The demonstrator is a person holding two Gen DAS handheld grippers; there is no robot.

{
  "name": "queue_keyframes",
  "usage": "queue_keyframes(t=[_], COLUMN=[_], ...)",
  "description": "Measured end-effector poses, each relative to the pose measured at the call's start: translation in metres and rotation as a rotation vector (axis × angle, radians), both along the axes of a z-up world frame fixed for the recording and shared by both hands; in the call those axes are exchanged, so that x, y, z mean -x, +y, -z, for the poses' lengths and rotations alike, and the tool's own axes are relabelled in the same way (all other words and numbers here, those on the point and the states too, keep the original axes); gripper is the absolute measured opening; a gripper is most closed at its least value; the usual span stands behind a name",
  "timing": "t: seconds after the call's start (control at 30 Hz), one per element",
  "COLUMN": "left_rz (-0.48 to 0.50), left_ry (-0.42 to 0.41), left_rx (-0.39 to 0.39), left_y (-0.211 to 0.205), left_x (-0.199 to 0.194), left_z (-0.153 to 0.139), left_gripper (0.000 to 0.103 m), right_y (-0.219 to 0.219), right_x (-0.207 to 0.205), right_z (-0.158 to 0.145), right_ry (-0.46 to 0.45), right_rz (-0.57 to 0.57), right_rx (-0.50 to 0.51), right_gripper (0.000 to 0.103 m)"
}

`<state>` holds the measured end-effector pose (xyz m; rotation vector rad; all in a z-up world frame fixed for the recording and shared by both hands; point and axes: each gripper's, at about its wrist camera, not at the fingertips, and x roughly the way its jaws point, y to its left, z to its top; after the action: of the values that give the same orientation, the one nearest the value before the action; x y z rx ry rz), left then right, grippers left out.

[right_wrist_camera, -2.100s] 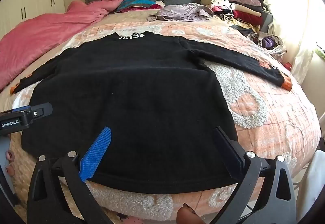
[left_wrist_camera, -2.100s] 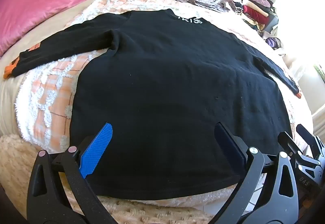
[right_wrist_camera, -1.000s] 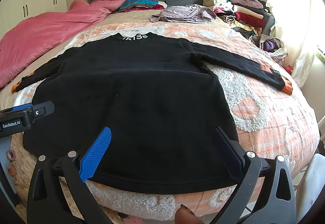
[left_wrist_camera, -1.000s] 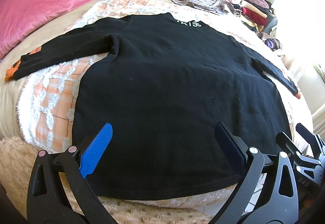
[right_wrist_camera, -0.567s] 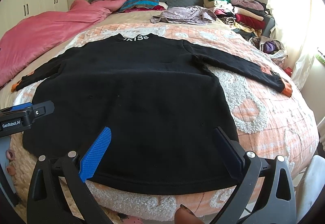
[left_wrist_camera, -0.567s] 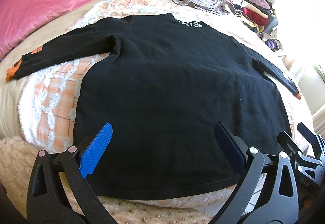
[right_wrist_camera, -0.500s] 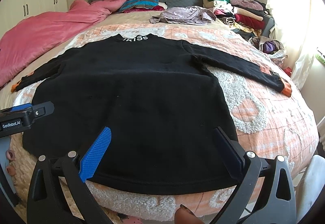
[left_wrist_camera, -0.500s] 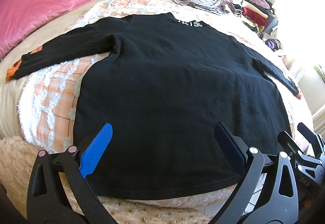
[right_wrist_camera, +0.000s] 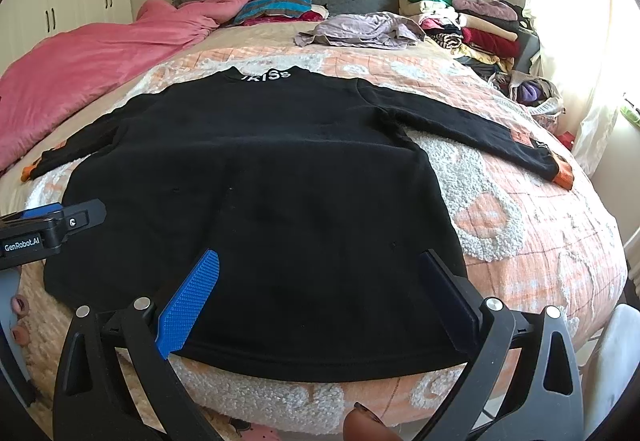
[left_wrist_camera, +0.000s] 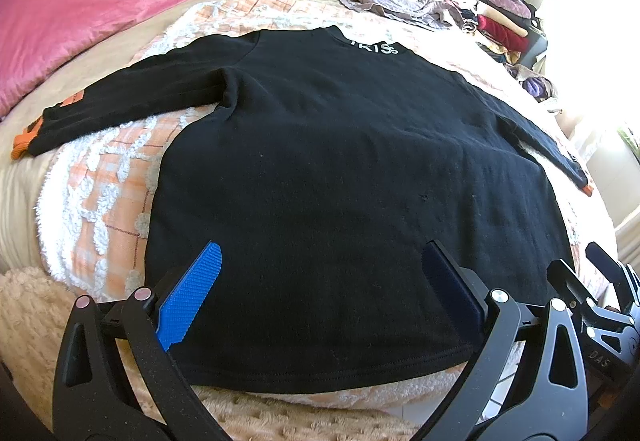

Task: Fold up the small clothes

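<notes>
Bed [right_wrist_camera: 520,225] unchanged — sweater [left_wrist_camera: 340,181] flat, both grippers still hovering, spread.

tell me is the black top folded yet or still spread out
Spread out: the black top lies flat on the bed, both sleeves stretched sideways.

sweater [left_wrist_camera: 340,169] flat on bed [left_wrist_camera: 100,209], clothes pile [right_wrist_camera: 460,25] behind

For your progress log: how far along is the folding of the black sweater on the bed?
Done: the black sweater lies spread flat on the bed, both sleeves out to the sides, collar away from the cameras.
In hand: nothing; the left gripper and right gripper are both open above the hem, apart from the cloth.
Left: every fold, since no sleeve or side is turned in yet.
</notes>
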<state>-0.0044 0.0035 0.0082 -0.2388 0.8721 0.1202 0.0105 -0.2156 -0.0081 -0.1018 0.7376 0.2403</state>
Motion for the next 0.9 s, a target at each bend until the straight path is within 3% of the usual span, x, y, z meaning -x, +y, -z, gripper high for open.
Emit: queue_keyframes(t=[0.53, 0.9], left_rz=[-0.002, -0.008], left_ry=[-0.009, -0.011], left_rx=[-0.008, -0.019], left_y=[0.0, 0.006], left_x=[-0.004, -0.03], left_z=[-0.002, -0.011], left_gripper=[0.094, 0.094], right_y=[0.003, 0.011], right_x=[-0.002, -0.02], right_z=[-0.005, -0.011], right_ry=[-0.007, -0.017], right_rz=[-0.01, -0.021], right_rx=[0.001, -0.007], right_gripper=[0.099, 0.099])
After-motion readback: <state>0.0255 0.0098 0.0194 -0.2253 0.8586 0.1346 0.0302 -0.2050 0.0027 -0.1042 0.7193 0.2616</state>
